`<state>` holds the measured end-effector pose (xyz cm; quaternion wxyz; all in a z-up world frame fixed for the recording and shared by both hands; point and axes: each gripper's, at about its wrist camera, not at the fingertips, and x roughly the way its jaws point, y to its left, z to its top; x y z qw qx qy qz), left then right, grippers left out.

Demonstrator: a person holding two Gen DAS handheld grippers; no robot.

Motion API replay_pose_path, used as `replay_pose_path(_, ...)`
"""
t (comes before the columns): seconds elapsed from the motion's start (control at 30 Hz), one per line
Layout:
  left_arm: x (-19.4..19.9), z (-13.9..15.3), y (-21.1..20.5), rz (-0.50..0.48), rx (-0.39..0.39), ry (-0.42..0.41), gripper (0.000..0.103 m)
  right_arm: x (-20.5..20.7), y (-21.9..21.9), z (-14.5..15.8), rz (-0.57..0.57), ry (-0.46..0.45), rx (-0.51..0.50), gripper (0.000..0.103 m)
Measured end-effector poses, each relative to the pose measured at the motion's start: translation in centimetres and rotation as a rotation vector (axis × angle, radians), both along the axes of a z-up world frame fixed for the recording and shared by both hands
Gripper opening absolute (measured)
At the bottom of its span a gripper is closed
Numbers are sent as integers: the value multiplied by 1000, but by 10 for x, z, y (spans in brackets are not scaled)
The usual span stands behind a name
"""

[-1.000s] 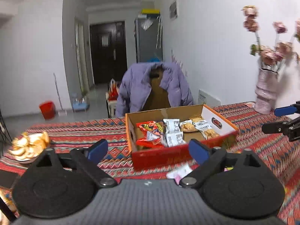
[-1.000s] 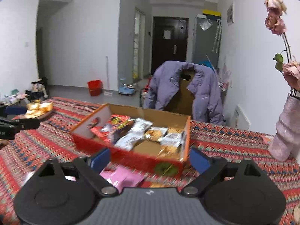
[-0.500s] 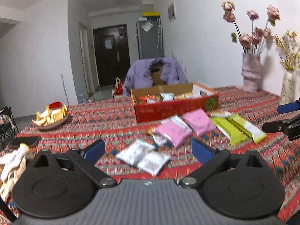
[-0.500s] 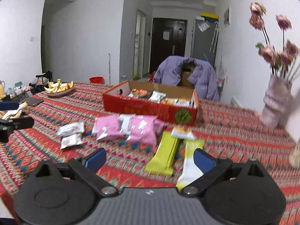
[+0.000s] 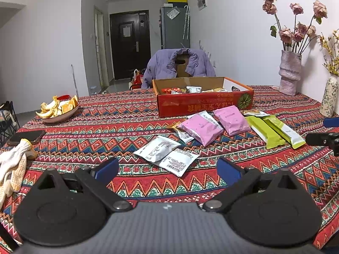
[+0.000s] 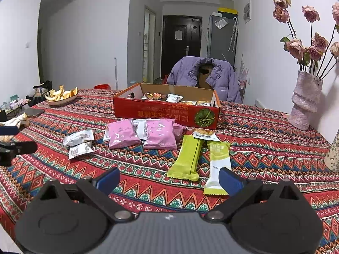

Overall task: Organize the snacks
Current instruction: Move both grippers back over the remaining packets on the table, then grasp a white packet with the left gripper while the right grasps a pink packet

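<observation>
Both tongs spread wide, nothing held: left tongs point(image 5: 167, 170) hang over the near desk edge, right tongs point(image 6: 169, 182) likewise. Nearest to the left tongs: two white sachets point(image 5: 167, 155), overlapping, straight ahead and slightly right of centre, long axes running diagonally away to the left. Nearest to the right tongs: two green bars point(image 6: 201, 158) side by side, just ahead and right of centre, long axes pointing roughly away toward the box; the right finger covers the near corner of the right-hand bar. Judgement: left takes the sachets, right takes the bars, each needing little sideways shift. Mid-desk: two pink packs point(image 6: 144, 134), with a white packet wedged between and partly under them, count unclear. A small packet point(image 6: 204, 134) sits touching the far ends of the bars. Farthest: red cardboard box point(image 5: 203, 103) on the patterned desk point(image 5: 106, 131), open top, already holding several snacks; its front wall hides most of them, labels unreadable.
</observation>
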<state>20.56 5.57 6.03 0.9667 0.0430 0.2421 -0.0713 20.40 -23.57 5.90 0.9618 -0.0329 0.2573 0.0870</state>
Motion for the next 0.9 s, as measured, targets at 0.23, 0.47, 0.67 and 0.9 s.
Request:
replay_pose_path(0.23,41,-7,14,-89,-20,-25,101,20,1,-3,9,1,50,98)
replay_pose_path(0.47,120,-27,23,-155,77,4,100,67,15,-12,19,26,48,97)
replay_pose_path(0.67,159,-52,27,-260,5,103,99,128,35,-24,28,41,35,91)
replay_pose_path(0.9,182,-64,53,-252,-150,206,75,188,51,-40,31,64,26,87)
